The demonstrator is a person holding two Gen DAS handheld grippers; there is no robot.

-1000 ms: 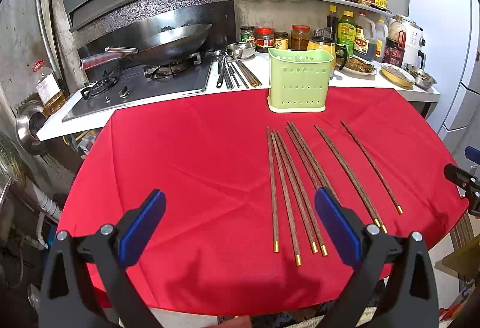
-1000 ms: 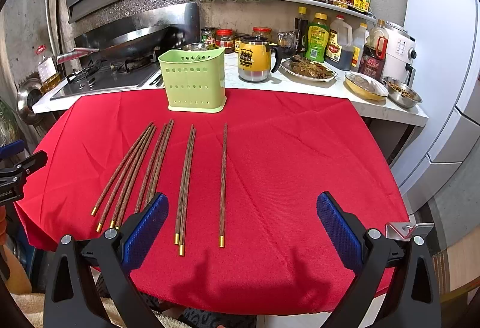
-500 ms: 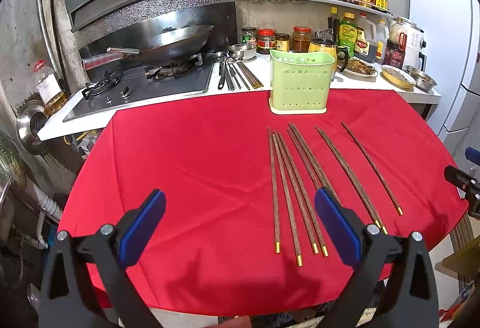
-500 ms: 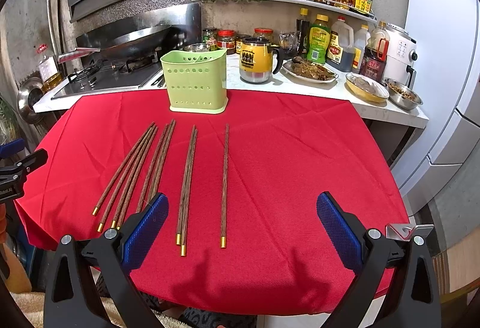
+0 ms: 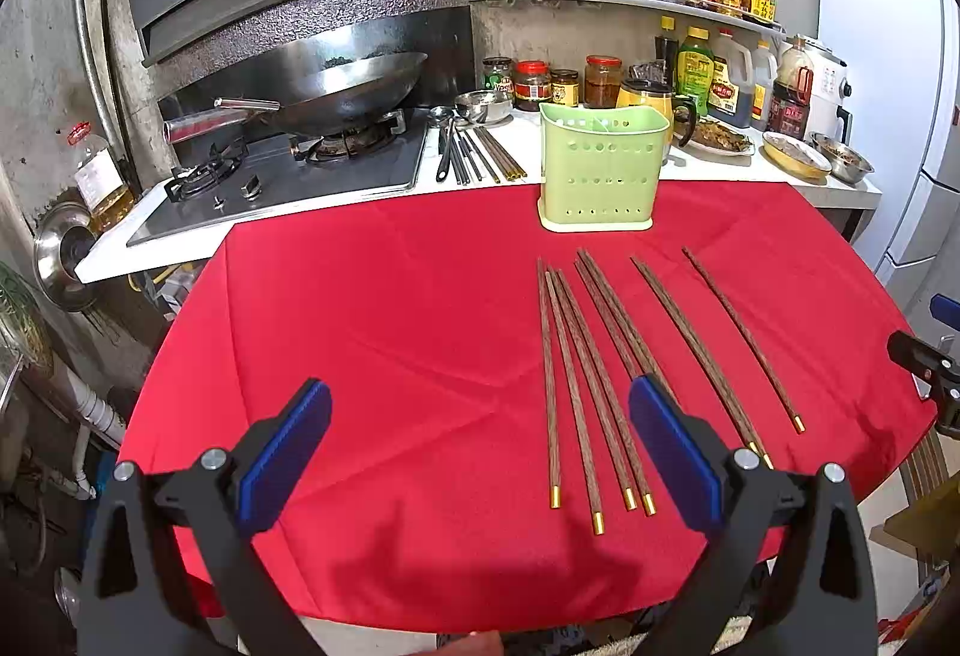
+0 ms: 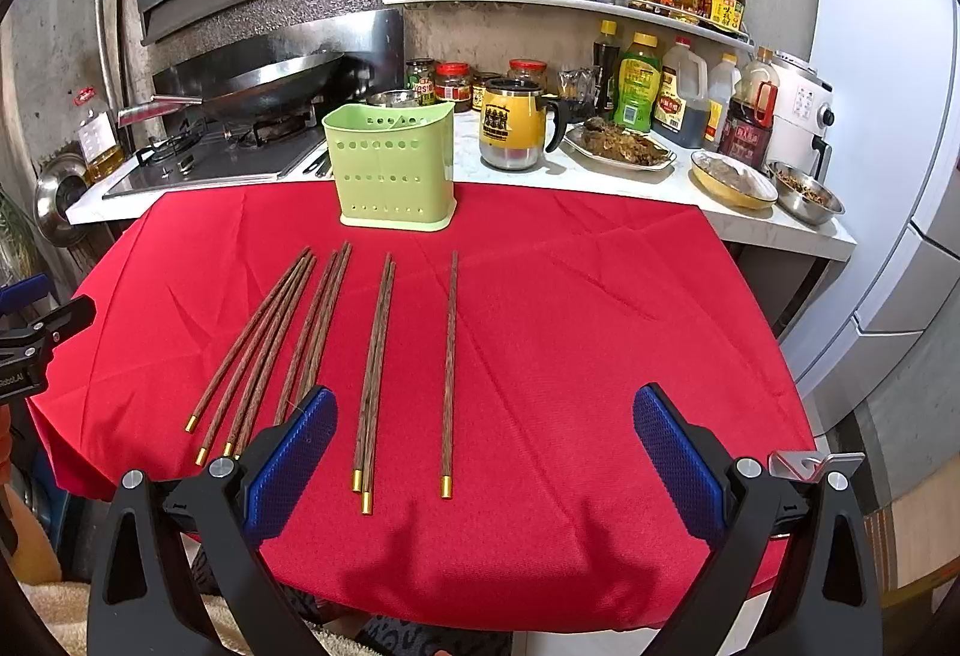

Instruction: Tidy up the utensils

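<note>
Both grippers, left (image 5: 480, 449) and right (image 6: 483, 452), gape wide above wooden chopsticks (image 6: 448, 368) before an unlabelled green holder (image 6: 390, 164); jar labels unreadable.

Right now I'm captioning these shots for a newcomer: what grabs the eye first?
The bright red tablecloth fills the foreground, with wooden chopsticks laid in rows on its left half. Behind them, at the cloth's far edge, stands a pale green utensil holder. Both tongs, left and right, hang open and empty near the camera.
</note>
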